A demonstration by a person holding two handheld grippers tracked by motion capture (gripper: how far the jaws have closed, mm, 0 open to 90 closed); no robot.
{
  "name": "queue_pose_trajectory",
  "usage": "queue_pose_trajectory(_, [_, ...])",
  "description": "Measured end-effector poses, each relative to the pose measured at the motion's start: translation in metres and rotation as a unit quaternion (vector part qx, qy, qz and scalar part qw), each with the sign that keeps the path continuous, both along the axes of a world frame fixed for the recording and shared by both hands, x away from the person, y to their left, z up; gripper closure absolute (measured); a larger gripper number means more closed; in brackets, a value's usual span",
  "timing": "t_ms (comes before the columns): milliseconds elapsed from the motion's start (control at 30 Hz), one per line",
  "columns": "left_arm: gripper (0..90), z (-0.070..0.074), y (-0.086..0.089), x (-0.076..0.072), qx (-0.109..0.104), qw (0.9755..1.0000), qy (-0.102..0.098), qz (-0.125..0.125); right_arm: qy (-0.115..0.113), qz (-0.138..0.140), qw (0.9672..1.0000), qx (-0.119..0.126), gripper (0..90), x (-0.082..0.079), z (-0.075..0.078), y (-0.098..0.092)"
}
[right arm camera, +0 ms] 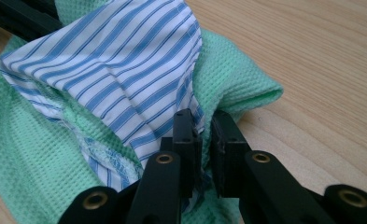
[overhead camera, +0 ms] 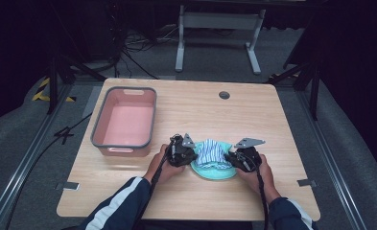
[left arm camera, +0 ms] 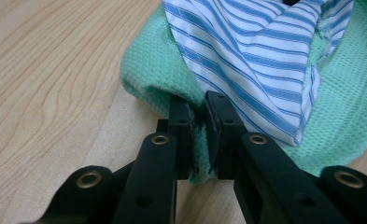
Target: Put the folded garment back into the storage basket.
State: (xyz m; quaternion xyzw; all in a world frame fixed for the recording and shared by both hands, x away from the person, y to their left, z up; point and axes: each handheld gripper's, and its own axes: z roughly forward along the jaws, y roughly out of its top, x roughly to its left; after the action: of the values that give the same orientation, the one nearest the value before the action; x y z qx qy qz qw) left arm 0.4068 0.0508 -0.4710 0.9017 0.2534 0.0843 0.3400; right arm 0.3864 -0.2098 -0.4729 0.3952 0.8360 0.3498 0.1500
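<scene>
High view: pink bin [overhead camera: 124,122], unlabelled.

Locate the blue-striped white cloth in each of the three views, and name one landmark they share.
High view: the striped cloth lies low centre, between the left gripper and right gripper.
Left gripper view: upper right, above the jaws.
Right gripper view: upper left, above the jaws.
Shared landmark: the green waffle cloth beneath it, on the wooden table.

From up here the striped cloth [overhead camera: 210,152] is covering most of the green towel [overhead camera: 215,171]. The hands [overhead camera: 161,165] are hiding behind the grippers, the sleeves [overhead camera: 116,206] are running off the bottom, and the towel's far side is getting cropped close up.
</scene>
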Motion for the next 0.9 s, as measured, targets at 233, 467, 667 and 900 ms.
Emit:
queue_pose_trajectory(233, [83.8,0.009,0.002,-0.001,-0.003,1.0,-0.003,-0.009,0.004,0.004,0.9999,0.015,81.9,-0.006,0.01,0.002])
queue_pose_trajectory(467, [84.4,0.022,0.005,-0.003,-0.012,0.9998,-0.011,-0.015,-0.004,-0.001,0.9998,0.021,82.0,-0.008,0.017,0.001])
queue_pose_trajectory(667, [84.5,0.026,0.005,-0.003,-0.008,0.9997,-0.015,-0.017,-0.009,-0.001,0.9997,0.025,82.0,-0.009,0.023,0.003])
queue_pose_trajectory(900, [84.6,0.033,0.005,-0.004,-0.005,0.9997,-0.013,-0.019,-0.01,-0.005,0.9996,0.027,82.0,-0.01,0.031,0.002])
